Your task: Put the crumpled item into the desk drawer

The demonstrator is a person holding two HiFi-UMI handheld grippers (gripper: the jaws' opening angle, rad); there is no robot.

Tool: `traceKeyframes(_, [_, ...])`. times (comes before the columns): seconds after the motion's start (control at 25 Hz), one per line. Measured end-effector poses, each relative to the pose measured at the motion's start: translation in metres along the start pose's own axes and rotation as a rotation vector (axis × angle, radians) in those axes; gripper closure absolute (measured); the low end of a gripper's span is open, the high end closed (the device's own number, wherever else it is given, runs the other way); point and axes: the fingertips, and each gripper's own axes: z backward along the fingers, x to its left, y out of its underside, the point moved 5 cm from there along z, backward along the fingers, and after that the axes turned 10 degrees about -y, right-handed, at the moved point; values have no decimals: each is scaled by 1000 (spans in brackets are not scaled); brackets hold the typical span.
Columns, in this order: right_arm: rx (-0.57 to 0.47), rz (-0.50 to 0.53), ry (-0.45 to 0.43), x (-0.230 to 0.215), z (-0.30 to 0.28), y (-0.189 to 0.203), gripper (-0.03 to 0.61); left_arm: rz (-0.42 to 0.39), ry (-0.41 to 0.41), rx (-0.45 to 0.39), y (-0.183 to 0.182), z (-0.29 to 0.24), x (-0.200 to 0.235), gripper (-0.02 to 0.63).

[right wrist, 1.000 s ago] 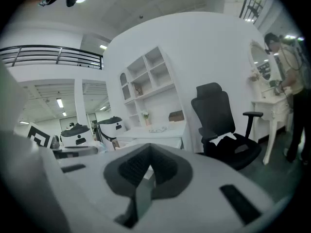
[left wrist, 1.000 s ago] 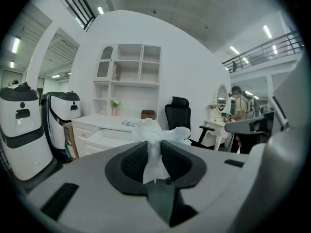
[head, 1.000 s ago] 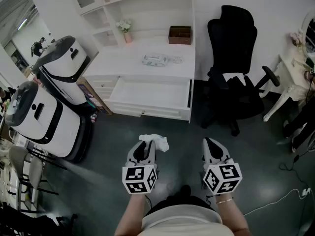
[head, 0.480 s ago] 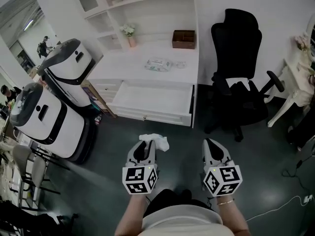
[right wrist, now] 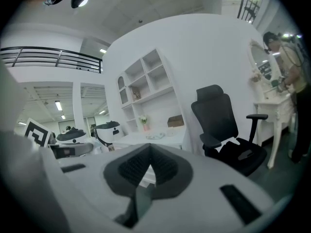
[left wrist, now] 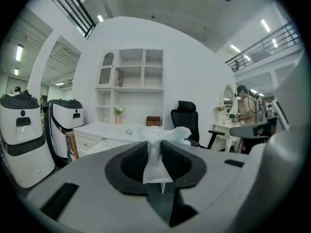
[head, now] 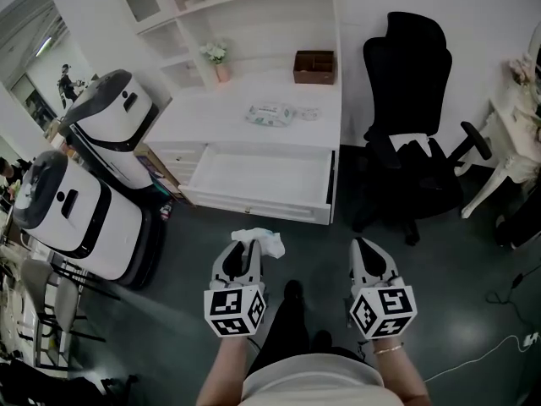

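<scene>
Between the left gripper's (left wrist: 154, 144) jaws, a crumpled white paper wad (left wrist: 170, 134) is pinched, lying long along them, fluffy end past the tips toward the open white desk drawer (head: 258, 176). The right gripper's (right wrist: 147, 153) jaws are closed together, empty.

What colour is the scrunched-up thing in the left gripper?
White. The crumpled item shows best in the left gripper view, pinched by the left gripper.

The crumpled item (head: 260, 241) is white, as are the tabletop (head: 211, 117) and drawer (head: 254, 176). The chair (head: 406, 142) is black, the box (head: 314, 66) brown, the floor (head: 473, 294) dark grey.
</scene>
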Motion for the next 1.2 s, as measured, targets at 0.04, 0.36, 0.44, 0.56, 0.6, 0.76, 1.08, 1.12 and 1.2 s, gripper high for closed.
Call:
traceKeyframes(0.04, [-1,1,5,-2,-7,-1,577,1,2,-2,0,-8,3,534])
traceKeyframes(0.36, [-20,15,41,-14,-86,-27,577,16,13,-29,-24,-87,38,534])
traceKeyframes(0.44, [-19,13,47,-15,-111,-32,577,18,16,-37,-33,-108,51,534])
traceKeyframes(0.56, [-12,10,61,-15,-146,-38,577,27,22,-42,-44,-139,69,534])
traceKeyframes(0.6, [-10,10,66,-15,-156,-40,577,28,23,-43,-47,-148,75,534])
traceKeyframes(0.76, [-12,23,92,-15,-188,-47,577,34,31,-54,-56,-179,95,534])
traceKeyframes(1.08, [-11,62,131,-5,-227,-60,577,49,64,-72,-67,-217,122,534])
traceKeyframes(1.12, [-10,66,134,-4,-229,-61,577,51,67,-72,-67,-220,124,534])
traceKeyframes(1.2, [-7,71,139,-4,-233,-61,577,54,72,-73,-68,-226,126,534])
